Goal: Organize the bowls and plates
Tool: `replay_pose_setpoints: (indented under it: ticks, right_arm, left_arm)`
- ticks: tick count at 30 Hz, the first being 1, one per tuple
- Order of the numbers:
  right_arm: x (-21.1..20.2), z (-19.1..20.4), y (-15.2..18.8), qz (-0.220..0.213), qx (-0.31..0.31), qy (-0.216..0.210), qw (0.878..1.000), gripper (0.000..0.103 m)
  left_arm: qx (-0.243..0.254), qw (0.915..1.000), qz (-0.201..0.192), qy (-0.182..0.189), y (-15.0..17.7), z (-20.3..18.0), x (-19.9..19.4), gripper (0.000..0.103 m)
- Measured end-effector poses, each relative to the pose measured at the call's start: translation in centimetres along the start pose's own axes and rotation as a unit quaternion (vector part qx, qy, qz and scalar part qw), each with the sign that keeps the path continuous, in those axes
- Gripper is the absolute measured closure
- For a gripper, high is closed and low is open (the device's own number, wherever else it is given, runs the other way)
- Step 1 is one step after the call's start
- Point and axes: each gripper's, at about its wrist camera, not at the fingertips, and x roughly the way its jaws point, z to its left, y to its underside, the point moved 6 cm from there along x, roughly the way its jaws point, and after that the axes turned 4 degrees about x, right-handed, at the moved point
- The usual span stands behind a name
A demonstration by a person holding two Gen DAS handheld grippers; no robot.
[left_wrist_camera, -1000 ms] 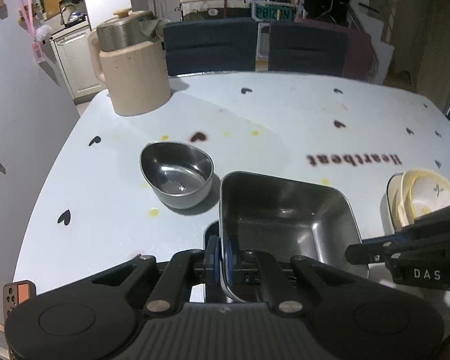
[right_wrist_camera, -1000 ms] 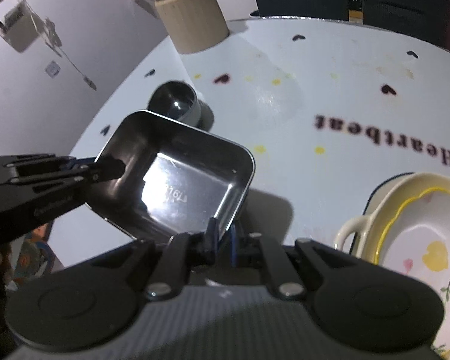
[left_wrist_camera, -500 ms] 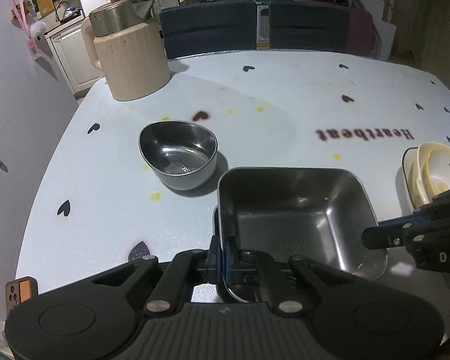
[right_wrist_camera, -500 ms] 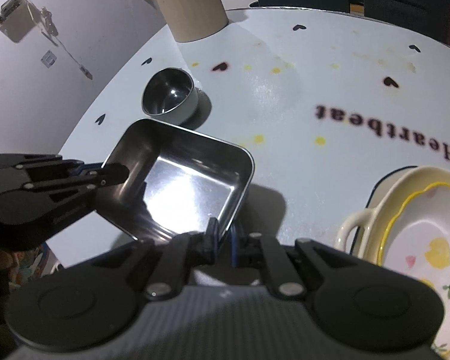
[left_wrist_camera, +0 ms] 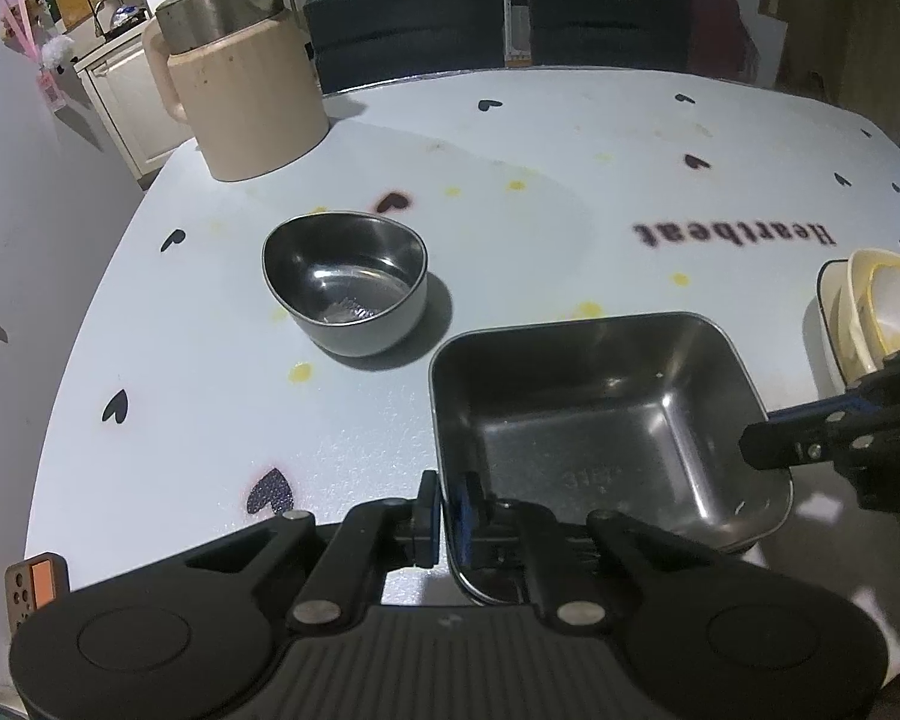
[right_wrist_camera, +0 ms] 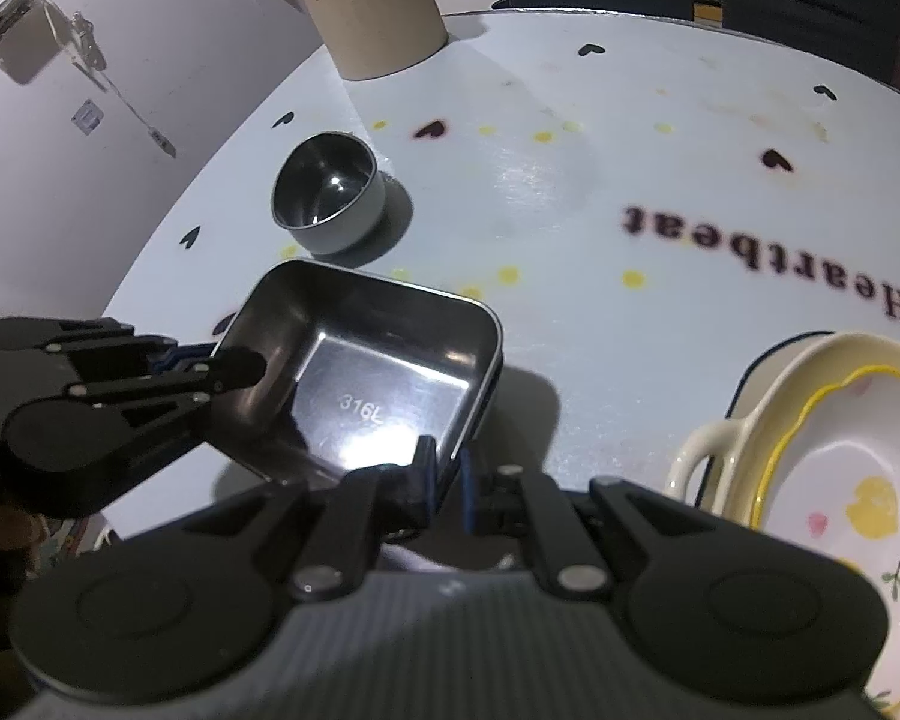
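Observation:
A square steel tray (left_wrist_camera: 600, 420) sits low over the near part of the white table (left_wrist_camera: 210, 390); I cannot tell if it rests on it. My left gripper (left_wrist_camera: 448, 504) has the tray's near-left rim between its pads, and its jaws are opening. My right gripper (right_wrist_camera: 447, 474) is shut on the opposite rim of the tray (right_wrist_camera: 378, 372). Each gripper shows in the other's view: the right gripper (left_wrist_camera: 771, 435) and the left gripper (right_wrist_camera: 216, 357). A round steel bowl (left_wrist_camera: 345, 276) stands apart, beyond the tray. Stacked cream ceramic dishes (right_wrist_camera: 810, 462) sit to the right.
A beige kettle (left_wrist_camera: 240, 96) stands at the table's far left corner. Dark chairs (left_wrist_camera: 402, 24) line the far edge. A small orange-and-black device (left_wrist_camera: 33, 588) lies off the table's near-left edge. A white wall runs along the left.
Both grippers have carried the tray down and toward the near edge, away from the round bowl, and it has levelled out. The bowl and the dishes stayed put.

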Motion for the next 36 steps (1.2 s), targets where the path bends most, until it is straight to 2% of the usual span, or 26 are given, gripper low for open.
replay_pose_setpoints:
  ticks: [7, 9, 12, 15, 20, 24, 27, 29, 32, 34, 36]
  right_arm:
    - [0.3, -0.2, 0.0, 0.006, 0.001, 0.009, 1.0, 0.094]
    - [0.4, -0.3, 0.0, 0.008, 0.003, 0.014, 1.0, 0.096]
    - [0.4, -1.0, -0.4, -0.001, 0.001, 0.048, 0.999, 0.1]
    - [0.8, -2.1, -0.3, 0.01, 0.034, 0.032, 0.999, 0.1]
    - [-0.2, -1.4, -0.6, -0.014, 0.042, -0.007, 0.999, 0.099]
    - [-0.4, -0.2, -0.7, -0.024, 0.048, -0.043, 0.998, 0.094]
    - [0.1, -0.2, -0.9, -0.018, 0.058, -0.049, 0.997, 0.074]
    - [0.8, -0.4, -0.9, -0.008, 0.07, -0.05, 0.996, 0.071]
    - [1.5, -0.4, -0.8, 0.002, 0.074, -0.052, 0.996, 0.075]
    - [1.9, -0.2, -0.9, 0.0, 0.064, -0.031, 0.998, 0.093]
    - [2.0, -0.4, -1.2, -0.006, 0.064, -0.022, 0.998, 0.094]
  left_arm:
    - [0.007, 0.9999, 0.015, 0.002, 0.3, -0.2, 1.1, 0.092]
    - [0.009, 0.9997, 0.02, -0.011, 0.4, 0.1, 1.4, 0.092]
    - [0.001, 0.9992, 0.029, -0.029, 0.6, 1.1, 1.9, 0.093]
    - [-0.017, 0.9994, 0.027, -0.014, 0.7, 1.7, 2.0, 0.093]
    - [-0.017, 0.9994, 0.03, -0.011, 0.8, 1.7, 2.0, 0.093]
    - [-0.027, 0.9993, 0.027, 0.004, 0.7, 1.9, 2.1, 0.094]
    - [-0.04, 0.9987, 0.026, 0.02, 0.8, 1.9, 2.1, 0.094]
    - [-0.046, 0.9981, 0.025, 0.033, 0.8, 1.8, 2.1, 0.094]
    - [-0.04, 0.9983, 0.024, 0.034, 0.7, 1.4, 2.1, 0.094]
    - [-0.044, 0.9979, 0.026, 0.04, 0.7, 1.3, 2.3, 0.095]
    - [-0.044, 0.9978, 0.027, 0.042, 0.6, 1.3, 2.6, 0.095]
